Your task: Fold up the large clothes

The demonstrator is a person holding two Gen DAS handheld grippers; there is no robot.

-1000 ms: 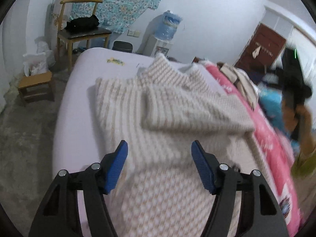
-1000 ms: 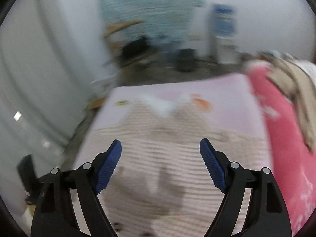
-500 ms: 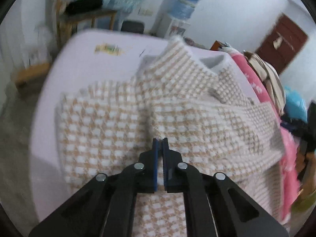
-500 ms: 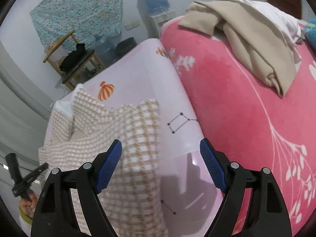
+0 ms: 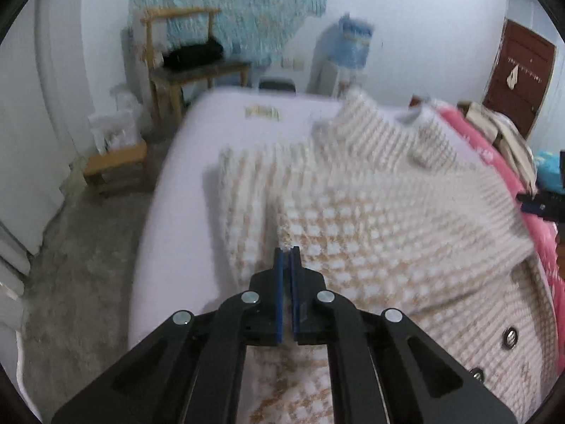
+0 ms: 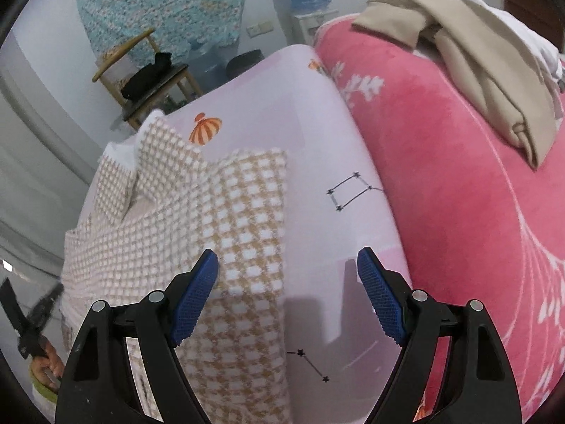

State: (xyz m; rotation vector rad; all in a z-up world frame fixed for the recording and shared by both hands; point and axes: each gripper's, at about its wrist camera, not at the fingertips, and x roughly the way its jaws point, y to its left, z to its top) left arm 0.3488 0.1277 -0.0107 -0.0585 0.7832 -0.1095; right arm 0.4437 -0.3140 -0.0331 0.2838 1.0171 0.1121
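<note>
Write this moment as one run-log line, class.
left hand-held gripper: shut on jacket | right hand-held gripper: open, above jacket edge and bed sheet | fold: unfinished

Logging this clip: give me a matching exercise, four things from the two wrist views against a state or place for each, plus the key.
Things:
1. left gripper
2. right gripper
3. beige garment
4. black item

States or places:
A. open, holding nothing
B. lying on the pink blanket
C. shut on the checked jacket
D. on the wooden chair

Pairs: 1-C, 2-A, 3-B, 4-D
</note>
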